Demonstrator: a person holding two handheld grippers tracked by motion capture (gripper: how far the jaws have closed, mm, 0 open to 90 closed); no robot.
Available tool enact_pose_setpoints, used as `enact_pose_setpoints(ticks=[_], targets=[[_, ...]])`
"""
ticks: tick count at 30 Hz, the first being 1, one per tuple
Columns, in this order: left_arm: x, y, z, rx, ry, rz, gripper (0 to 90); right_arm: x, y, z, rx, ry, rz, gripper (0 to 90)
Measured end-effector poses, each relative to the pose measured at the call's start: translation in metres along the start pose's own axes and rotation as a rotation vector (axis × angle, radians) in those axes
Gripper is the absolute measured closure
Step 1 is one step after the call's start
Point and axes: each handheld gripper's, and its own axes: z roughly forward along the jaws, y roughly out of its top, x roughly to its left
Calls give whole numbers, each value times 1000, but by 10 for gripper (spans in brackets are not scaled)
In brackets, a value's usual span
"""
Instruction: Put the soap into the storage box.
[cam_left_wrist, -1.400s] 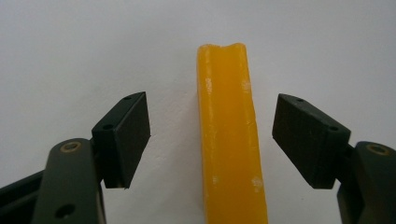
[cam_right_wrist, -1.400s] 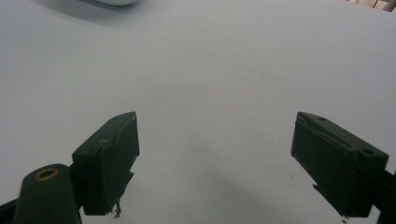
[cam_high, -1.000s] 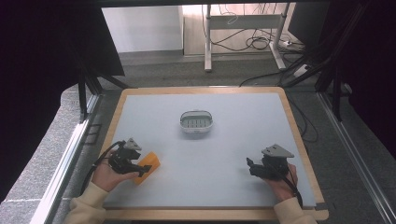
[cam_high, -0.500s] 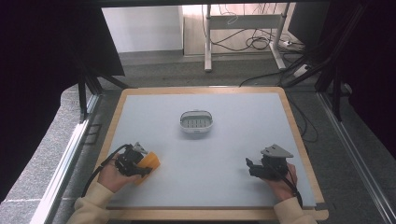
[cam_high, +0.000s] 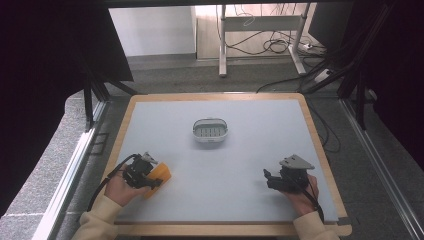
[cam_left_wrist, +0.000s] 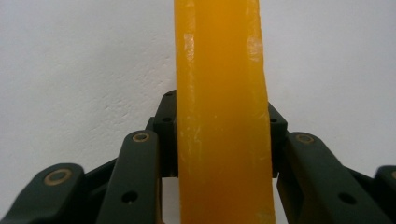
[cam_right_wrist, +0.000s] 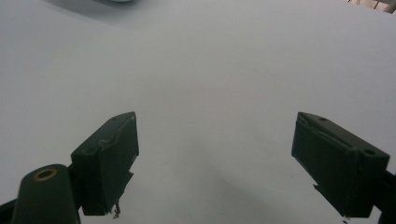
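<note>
An orange block (cam_high: 162, 173) lies near the front left of the grey table (cam_high: 240, 160). My left gripper (cam_high: 152, 176) is shut on it. In the left gripper view the block (cam_left_wrist: 219, 154) stands upright between the two black jaws, and the pads of my left gripper (cam_left_wrist: 219, 107) press on both of its sides. At the front right my right gripper (cam_high: 268, 178) rests in a hand, with its grey plate on top. Its jaws stand wide apart in the right gripper view, where my right gripper (cam_right_wrist: 215, 140) has only bare table between its fingers.
A small white oval dish (cam_high: 211, 131) with a slotted floor sits at the middle of the table, toward the far side. A wooden rim (cam_high: 312, 135) runs round the tabletop. Desk legs and cables lie on the floor beyond.
My left gripper has shifted right and turned over the orange block, and its jaws have shut on the block. The right gripper has stayed where it was.
</note>
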Motion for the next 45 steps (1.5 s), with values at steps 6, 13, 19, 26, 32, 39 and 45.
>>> enact_pose_setpoints(ticks=[6, 13, 19, 26, 32, 39, 45], targets=[[1, 0, -6, -24, -11, 4, 619, 0, 0, 1, 0, 1, 6, 151], [1, 2, -13, -41, -20, 14, 620, -1, -1, 1, 0, 0, 14, 151], [1, 6, -16, -52, -18, 17, 619, -1, -1, -1, -7, -4, 23, 151], [2, 10, -19, -52, -25, 14, 620, 1, -1, -2, -5, 0, 18, 152], [4, 14, -24, -68, -23, 15, 620, 2, -1, -2, 3, -5, 16, 153], [3, 24, -31, -81, -24, 37, 620, 1, -2, -1, 4, -11, 19, 153], [4, 29, -31, -91, -44, 49, 619, 1, -2, -1, 9, -11, 19, 153]])
